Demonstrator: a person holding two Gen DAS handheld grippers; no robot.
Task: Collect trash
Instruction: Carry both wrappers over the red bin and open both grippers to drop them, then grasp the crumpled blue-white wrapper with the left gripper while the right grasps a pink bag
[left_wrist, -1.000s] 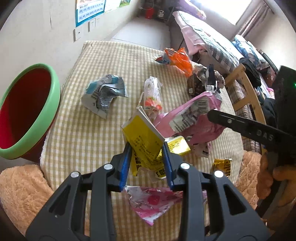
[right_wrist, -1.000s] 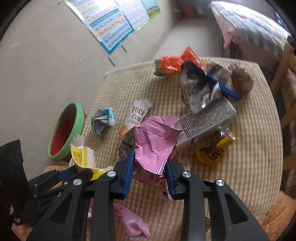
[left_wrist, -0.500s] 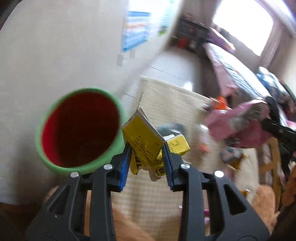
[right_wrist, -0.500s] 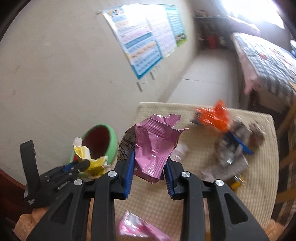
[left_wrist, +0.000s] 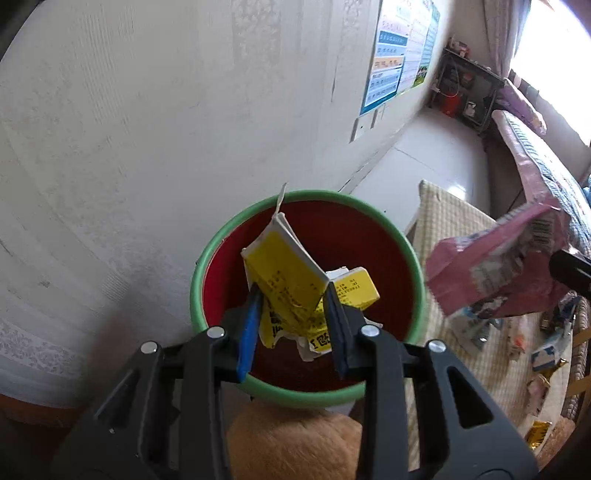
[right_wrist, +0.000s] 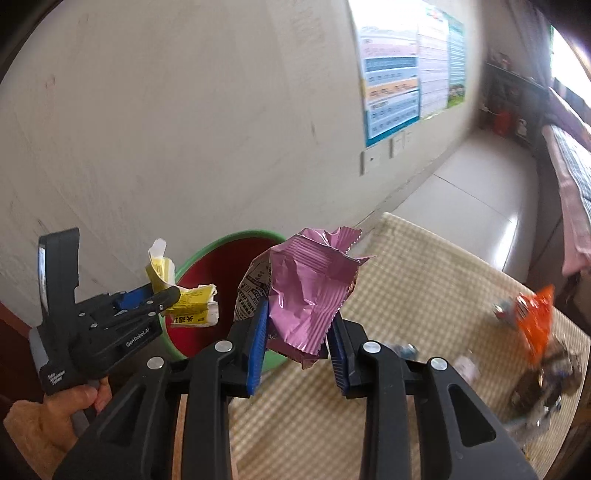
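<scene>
My left gripper (left_wrist: 293, 299) is shut on a crumpled yellow wrapper (left_wrist: 286, 277) and holds it right over the mouth of the red bin with a green rim (left_wrist: 229, 229). In the right wrist view that same left gripper (right_wrist: 173, 293) hangs over the bin (right_wrist: 225, 266) with the yellow wrapper (right_wrist: 194, 306) sticking out. My right gripper (right_wrist: 297, 314) is shut on a pink foil wrapper (right_wrist: 310, 280), raised beside the bin above the table's near edge. The pink wrapper (left_wrist: 495, 258) shows at the right of the left wrist view.
The checked tablecloth (right_wrist: 424, 280) carries more trash: an orange wrapper (right_wrist: 535, 317), dark and silver packets (right_wrist: 543, 384), small wrappers (left_wrist: 543, 354). A white wall with a poster (right_wrist: 406, 66) stands close behind the bin. A bed (left_wrist: 539, 158) lies at the far right. A hand (right_wrist: 70, 406) grips the left tool.
Both grippers lifted off the table and swung left toward the bin, each keeping its wrapper. The left one now hangs over the bin's mouth; the right one has come up beside it.
</scene>
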